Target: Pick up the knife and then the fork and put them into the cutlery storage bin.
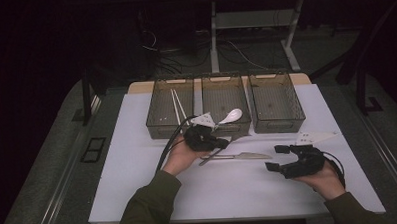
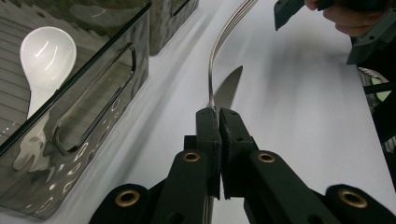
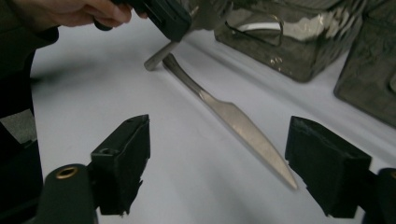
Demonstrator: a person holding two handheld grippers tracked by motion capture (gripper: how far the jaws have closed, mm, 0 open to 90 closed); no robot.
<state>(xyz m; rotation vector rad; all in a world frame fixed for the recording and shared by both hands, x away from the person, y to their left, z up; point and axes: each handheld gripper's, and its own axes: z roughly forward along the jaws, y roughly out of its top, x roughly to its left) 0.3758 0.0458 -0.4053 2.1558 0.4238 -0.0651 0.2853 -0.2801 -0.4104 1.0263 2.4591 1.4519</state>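
Note:
My left gripper (image 1: 221,141) (image 2: 218,112) is shut on a metal fork (image 1: 208,160) (image 2: 222,42), its jaws pinching the stem just in front of the middle bin. The fork's handle end (image 3: 156,59) sticks out below that gripper in the right gripper view. A metal knife (image 1: 245,155) (image 2: 229,88) (image 3: 233,116) lies flat on the white table, blade pointing right. My right gripper (image 1: 277,158) (image 3: 219,130) is open, level with the blade tip and just right of it, with nothing between its pads. A white spoon (image 1: 231,116) (image 2: 46,56) rests in the middle bin (image 1: 223,77).
Three dark see-through bins stand in a row at the back of the white mat (image 1: 139,194). The left bin (image 1: 159,128) holds white chopsticks (image 1: 176,105); the right bin (image 1: 279,124) is beside the middle one. The near bin wall (image 2: 93,102) stands close to my left jaws.

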